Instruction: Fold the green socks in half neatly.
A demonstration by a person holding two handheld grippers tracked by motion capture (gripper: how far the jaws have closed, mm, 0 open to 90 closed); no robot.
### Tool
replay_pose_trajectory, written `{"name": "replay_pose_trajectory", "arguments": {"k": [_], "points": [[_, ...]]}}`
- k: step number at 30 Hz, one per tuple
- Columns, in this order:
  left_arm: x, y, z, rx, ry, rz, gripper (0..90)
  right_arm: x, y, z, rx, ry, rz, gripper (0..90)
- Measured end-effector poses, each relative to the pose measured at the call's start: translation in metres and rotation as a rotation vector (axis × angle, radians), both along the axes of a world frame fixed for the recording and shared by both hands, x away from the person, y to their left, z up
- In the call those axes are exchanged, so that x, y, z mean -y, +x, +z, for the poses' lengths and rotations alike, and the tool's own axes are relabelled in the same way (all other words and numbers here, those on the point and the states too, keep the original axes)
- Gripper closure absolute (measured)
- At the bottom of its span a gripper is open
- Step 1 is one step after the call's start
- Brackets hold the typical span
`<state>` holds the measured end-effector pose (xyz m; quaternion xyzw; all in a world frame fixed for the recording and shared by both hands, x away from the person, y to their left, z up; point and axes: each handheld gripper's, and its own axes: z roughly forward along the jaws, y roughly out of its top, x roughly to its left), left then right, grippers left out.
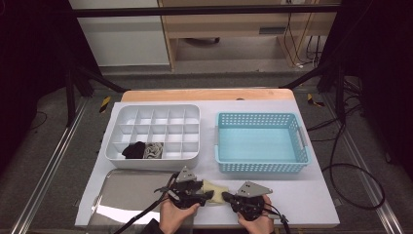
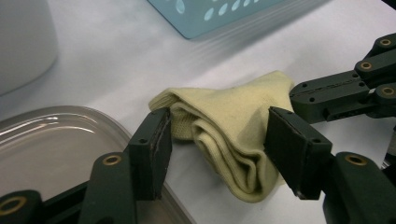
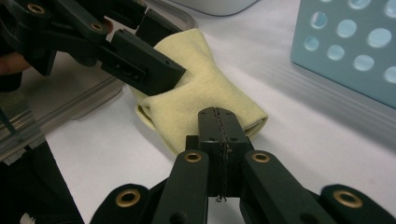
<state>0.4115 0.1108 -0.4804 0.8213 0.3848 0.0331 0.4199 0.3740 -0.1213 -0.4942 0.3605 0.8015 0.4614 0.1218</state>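
A folded pale yellow sock (image 1: 217, 186) (image 2: 233, 121) (image 3: 205, 88) lies on the white table near its front edge. My left gripper (image 1: 210, 195) (image 2: 219, 149) straddles the fold, jaws open, one pad on each side of the sock without squeezing it. From the right, my right gripper (image 1: 225, 196) (image 3: 219, 119) is shut, its tips pinching the sock's far end. In the left gripper view, the right gripper (image 2: 293, 95) meets the sock's raised corner. In the right gripper view, the left gripper (image 3: 159, 46) sits over the sock's other end.
A white divided organizer (image 1: 153, 108) stands at back left, with a black sock (image 1: 134, 150) and a grey patterned one (image 1: 154, 151) in its front compartments. A blue perforated basket (image 1: 263, 117) stands at back right. A metal tray (image 1: 126, 195) lies at front left, beside the yellow sock.
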Motion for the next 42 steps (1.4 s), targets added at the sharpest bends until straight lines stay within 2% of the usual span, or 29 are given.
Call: {"name": "replay_pose_trajectory", "arguments": {"k": [6, 12, 15, 20, 24, 29, 34, 42], "points": [[0.003, -0.001, -0.001, -0.01, -0.003, -0.011, 43.8, 0.002, 0.001, -0.001, -0.019, 0.001, -0.021, 90.0], [0.004, -0.002, -0.001, -0.049, -0.041, -0.012, 59.2, 0.004, 0.001, -0.002, -0.03, 0.003, -0.023, 90.0], [0.003, -0.003, 0.001, -0.042, -0.046, -0.017, 68.0, 0.007, 0.002, -0.001, -0.044, 0.017, -0.018, 88.1], [0.002, -0.004, 0.006, -0.035, -0.067, -0.035, 71.8, 0.023, 0.003, 0.003, -0.021, 0.028, -0.073, 81.0], [-0.001, -0.007, 0.015, -0.01, -0.075, -0.053, 72.1, 0.035, 0.003, 0.003, -0.012, 0.027, -0.113, 74.9], [-0.006, -0.011, 0.031, 0.047, -0.078, -0.059, 72.1, 0.048, 0.002, 0.005, 0.009, 0.026, -0.152, 68.8], [-0.014, -0.014, 0.044, 0.094, -0.077, -0.052, 72.1, 0.059, 0.002, 0.005, 0.006, 0.029, -0.181, 65.4], [-0.028, -0.015, 0.065, 0.151, -0.047, -0.027, 72.1, 0.072, 0.001, 0.007, 0.013, 0.025, -0.23, 58.2]]}}
